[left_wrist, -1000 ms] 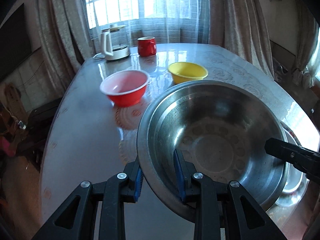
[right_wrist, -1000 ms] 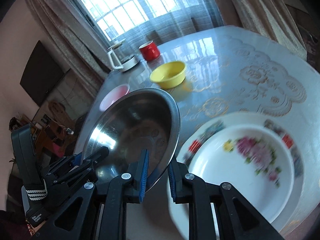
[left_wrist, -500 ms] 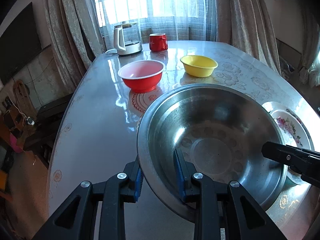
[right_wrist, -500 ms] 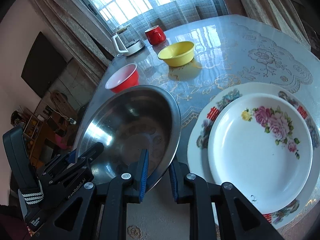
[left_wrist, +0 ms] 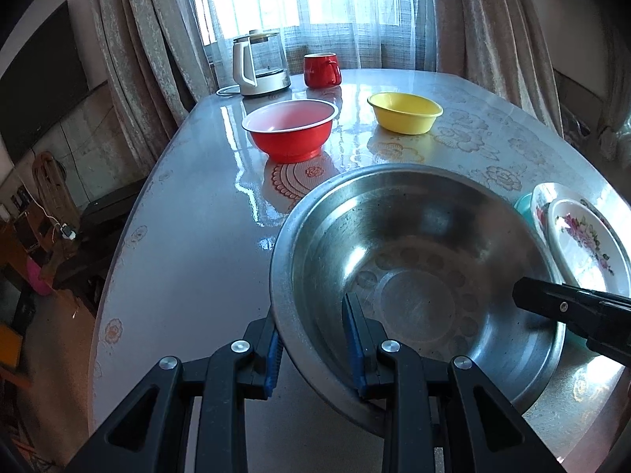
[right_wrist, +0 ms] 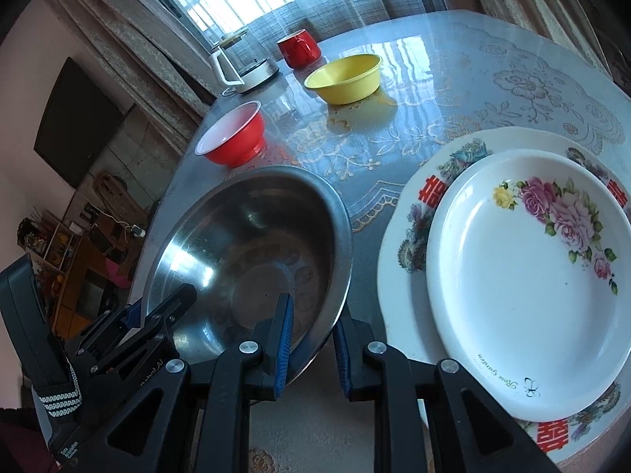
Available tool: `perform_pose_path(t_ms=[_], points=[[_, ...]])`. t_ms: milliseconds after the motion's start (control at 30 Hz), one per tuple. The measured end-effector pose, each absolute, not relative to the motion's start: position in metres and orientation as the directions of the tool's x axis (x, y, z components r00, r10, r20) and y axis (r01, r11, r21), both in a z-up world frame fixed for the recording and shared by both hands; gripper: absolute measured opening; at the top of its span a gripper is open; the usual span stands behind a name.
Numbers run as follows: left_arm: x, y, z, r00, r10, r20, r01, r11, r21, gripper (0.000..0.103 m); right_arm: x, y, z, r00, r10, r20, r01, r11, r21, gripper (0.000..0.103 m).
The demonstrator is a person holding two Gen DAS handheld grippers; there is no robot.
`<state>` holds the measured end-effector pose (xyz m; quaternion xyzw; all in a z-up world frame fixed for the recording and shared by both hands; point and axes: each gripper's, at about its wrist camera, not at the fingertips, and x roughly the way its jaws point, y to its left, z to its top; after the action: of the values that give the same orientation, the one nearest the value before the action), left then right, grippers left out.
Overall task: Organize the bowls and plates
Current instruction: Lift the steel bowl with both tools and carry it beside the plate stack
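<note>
Glossy tabletop (left_wrist: 189,244) under curtained window. My left jaws (left_wrist: 311,345) pinch near rim of steel bowl (left_wrist: 418,276); my right jaws (right_wrist: 311,341) pinch its opposite rim, one finger inside, one outside. Steel bowl beside stacked floral plates (right_wrist: 524,272). Red bowl (left_wrist: 291,129), yellow bowl (left_wrist: 404,112) farther back, apart. Red mug (left_wrist: 320,70), kettle (left_wrist: 258,63) by window.
</note>
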<state>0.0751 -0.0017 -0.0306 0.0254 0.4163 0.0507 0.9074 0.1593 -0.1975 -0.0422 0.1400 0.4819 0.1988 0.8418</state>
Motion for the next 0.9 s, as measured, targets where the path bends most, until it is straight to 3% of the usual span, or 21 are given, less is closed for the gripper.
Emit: perform_pose_path(t_ms=[167,400,900], points=[[0.077,0.0,-0.035,0.643,0.108,-0.758,-0.071,0.994,0.082,0.029,0.158,-0.196,-0.041,0.462,0.464,-0.756,-0.197,0.885,0.422,0.021],[0.077,0.0,-0.036,0.648,0.111,-0.753,-0.076,0.994,0.081,0.029,0.154,-0.196,-0.037,0.472,0.462,-0.751,-0.191,0.885,0.424,0.03],[0.077,0.002,-0.034,0.633,0.086,-0.77,-0.075,0.996,0.049,0.033,0.151,-0.203,-0.023,0.519,0.435,-0.736,-0.189,0.898,0.398,0.031]])
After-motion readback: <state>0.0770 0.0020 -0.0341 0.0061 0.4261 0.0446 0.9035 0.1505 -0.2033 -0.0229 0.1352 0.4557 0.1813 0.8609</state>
